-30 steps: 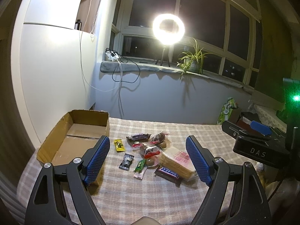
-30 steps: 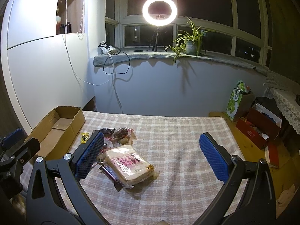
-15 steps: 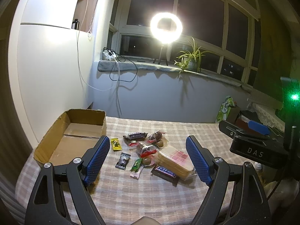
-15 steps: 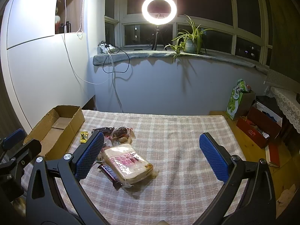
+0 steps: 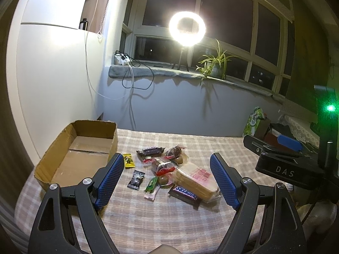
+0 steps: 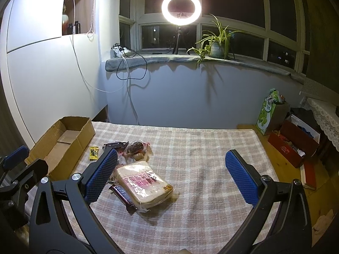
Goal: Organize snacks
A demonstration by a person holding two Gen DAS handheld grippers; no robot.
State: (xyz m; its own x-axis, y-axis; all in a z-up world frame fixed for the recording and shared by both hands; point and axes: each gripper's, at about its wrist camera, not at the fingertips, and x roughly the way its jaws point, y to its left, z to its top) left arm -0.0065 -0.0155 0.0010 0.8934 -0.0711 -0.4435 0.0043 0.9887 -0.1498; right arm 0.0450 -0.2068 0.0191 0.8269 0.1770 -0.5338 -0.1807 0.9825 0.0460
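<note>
My left gripper level above table near edge, fingers wide apart, nothing held. My right gripper likewise, fingers spread. Snacks heaped mid-table on cloth. Box at far-left corner.

Wrapped snacks lie clustered mid-bench: a bagged bread loaf touching a Snickers bar. An open cardboard box sits left, holding nothing.

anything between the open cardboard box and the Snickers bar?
Yes, in the left wrist view: between the open cardboard box and the Snickers bar lie a yellow candy packet, a black sachet and a green wrapper.
</note>
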